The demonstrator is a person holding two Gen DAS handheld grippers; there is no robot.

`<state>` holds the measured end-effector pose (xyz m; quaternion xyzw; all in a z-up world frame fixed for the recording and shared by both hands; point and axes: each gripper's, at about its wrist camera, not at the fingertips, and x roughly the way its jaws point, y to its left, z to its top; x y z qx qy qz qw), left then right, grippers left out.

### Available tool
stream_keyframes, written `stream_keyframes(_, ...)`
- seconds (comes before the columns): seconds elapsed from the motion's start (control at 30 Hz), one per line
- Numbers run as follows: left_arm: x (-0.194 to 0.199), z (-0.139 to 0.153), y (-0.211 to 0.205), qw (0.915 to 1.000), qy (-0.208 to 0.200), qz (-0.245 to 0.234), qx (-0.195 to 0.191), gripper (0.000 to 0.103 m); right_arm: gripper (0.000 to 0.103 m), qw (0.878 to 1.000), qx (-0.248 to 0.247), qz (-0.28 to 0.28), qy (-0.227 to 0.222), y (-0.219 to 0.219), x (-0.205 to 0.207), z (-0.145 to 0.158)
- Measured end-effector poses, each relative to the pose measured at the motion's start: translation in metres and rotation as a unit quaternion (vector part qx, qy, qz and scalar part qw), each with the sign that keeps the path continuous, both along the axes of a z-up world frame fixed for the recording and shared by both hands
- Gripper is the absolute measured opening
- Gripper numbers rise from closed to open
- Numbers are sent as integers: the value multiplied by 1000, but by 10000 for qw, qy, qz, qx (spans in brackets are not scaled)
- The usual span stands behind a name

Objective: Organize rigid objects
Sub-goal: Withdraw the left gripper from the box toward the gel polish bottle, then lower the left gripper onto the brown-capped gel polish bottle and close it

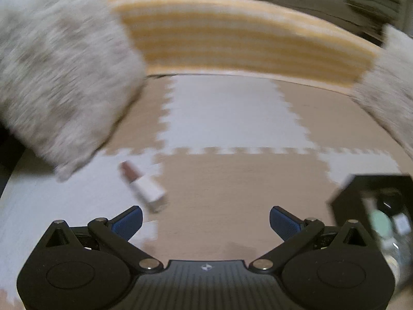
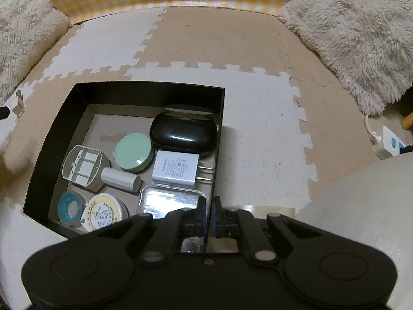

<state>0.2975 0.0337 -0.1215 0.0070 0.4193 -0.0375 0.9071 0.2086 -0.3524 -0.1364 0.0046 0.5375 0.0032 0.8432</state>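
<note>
my left gripper [image 1: 205, 219] points steeply downward, its jaws spread wide with nothing between them, and the blue pads [image 1: 129, 222] face each other across the gap. my right gripper [image 2: 208, 213] also tilts steeply down, its jaws drawn together so the two pads nearly meet, clamped on the thin black wall just under them.

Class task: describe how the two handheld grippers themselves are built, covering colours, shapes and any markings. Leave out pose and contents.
Both are matte black plastic. The left gripper has a ribbed central body with a small white logo, two rounded lobes with oval recesses, scissor-like link bars joined by silver round pivot pins, and blue textured pads. The right gripper has the same lobes, links and silver pins, with blue edging on its pads. No cables or sleeves show.
</note>
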Motion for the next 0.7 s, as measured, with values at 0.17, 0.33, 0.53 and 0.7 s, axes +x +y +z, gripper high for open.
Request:
stream_keyframes(0.17,14,-16,36,9959,123,810,-382,90,5,10000,-60,28,6,2,0,0)
stream_keyframes(0.33,28,-28,56,9854,82,1336,-1054,74,5,9999,-100,57,16,3,0,1)
stream_keyframes(0.53,45,-37,62,9779,-93,1660,-1269,67,5,9998,-152,84,34,5,1,0)
stream_keyframes(0.7,58,-49,65,9782,-110,1642,-1265,53,5,9997,-196,102,44,6,1,0)
